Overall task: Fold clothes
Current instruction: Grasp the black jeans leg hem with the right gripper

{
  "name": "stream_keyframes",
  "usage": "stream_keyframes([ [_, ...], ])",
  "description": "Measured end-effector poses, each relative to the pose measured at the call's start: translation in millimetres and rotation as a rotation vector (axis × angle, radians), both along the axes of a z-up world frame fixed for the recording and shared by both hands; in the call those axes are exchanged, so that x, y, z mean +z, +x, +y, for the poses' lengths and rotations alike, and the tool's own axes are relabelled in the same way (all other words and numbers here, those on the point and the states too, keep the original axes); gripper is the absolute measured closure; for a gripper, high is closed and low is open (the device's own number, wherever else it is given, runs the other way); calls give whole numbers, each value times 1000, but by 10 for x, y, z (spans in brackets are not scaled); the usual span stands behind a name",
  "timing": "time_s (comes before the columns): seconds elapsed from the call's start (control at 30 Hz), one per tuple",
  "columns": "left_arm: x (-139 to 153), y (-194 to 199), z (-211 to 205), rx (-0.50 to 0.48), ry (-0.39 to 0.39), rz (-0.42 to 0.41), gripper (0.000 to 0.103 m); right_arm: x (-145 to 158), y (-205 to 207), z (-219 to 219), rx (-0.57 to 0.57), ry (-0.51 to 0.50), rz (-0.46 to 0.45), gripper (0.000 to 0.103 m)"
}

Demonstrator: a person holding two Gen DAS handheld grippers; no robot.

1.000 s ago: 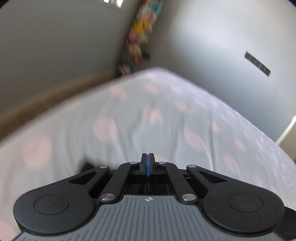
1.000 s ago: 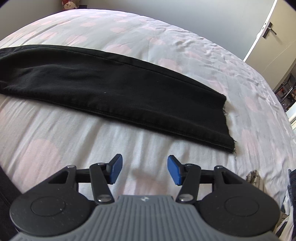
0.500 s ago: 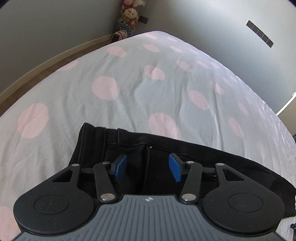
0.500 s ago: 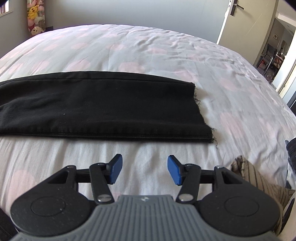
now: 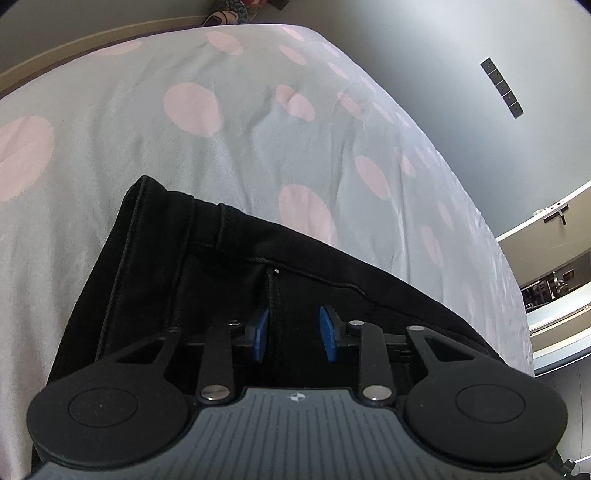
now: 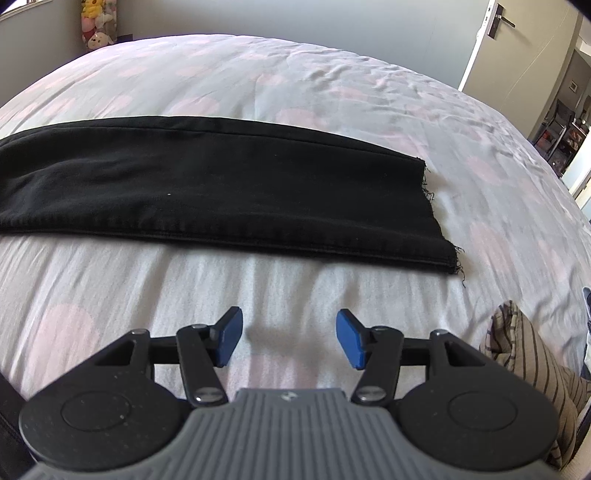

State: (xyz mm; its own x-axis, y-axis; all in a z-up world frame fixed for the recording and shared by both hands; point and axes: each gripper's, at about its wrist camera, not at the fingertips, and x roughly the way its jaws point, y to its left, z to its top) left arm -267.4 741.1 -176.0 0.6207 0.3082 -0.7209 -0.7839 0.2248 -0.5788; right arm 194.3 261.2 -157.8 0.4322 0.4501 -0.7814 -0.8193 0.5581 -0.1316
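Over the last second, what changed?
Left gripper went from shut over bare bedspread, opened, dropped onto the black trousers at the waistband; jaws now closing around fabric. Right gripper stayed open and empty; the trouser leg still lies flat.

Pink-spotted bedspread [image 6: 295, 74]; plush toys [image 6: 96, 26] in corner; door [image 6: 517, 44] ajar.

No readable text, label, brand or number shows in either wrist view.

Black trousers [image 6: 229, 192] flat on spotted bedspread [image 6: 332, 81], folded lengthwise, frayed hem.
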Motion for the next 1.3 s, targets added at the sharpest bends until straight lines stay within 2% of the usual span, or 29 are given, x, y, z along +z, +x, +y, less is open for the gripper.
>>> stream_keyframes([
  [0.07,-8,45,20,11,-10,27,73,8,67,-7,-32,13,9,43],
  [0.2,81,226,-30,1,45,108,69,88,283,-83,-115,74,28,43],
  [0.23,92,264,-49,5,65,137,75,114,349,-116,-138,90,28,43],
  [0.27,98,297,-63,13,83,171,86,135,426,-159,-164,107,30,42],
  [0.33,97,338,-84,34,102,206,89,168,604,-261,-229,149,45,41],
  [0.47,129,455,-150,39,151,276,90,106,1015,-451,-379,264,155,41],
  [0.7,210,552,-203,64,167,343,90,-236,1495,-506,-633,507,368,40],
  [0.77,260,580,-229,76,182,362,91,-230,1535,-453,-651,558,378,53],
  [0.8,297,589,-252,84,195,370,91,-185,1557,-406,-647,557,367,82],
  [0.83,348,591,-281,93,215,372,91,-124,1575,-362,-636,548,352,85],
  [0.87,412,587,-316,104,240,369,91,-40,1577,-316,-617,540,329,86],
  [0.93,549,541,-359,133,281,362,93,205,1545,-206,-562,485,220,88],
  [0.97,621,493,-355,161,306,362,101,326,1529,-185,-540,467,171,88],
  [1.03,772,388,-322,231,375,379,103,517,1566,-222,-539,445,106,96],
  [1.07,818,322,-272,265,386,379,103,577,1603,-243,-546,432,85,96],
  [1.17,756,215,-108,271,304,351,103,488,1700,-281,-543,367,86,96],
  [1.27,698,319,-183,160,303,335,103,198,1684,-296,-558,276,111,94],
  [1.3,687,352,-216,128,298,323,103,128,1663,-331,-577,256,104,89],
])
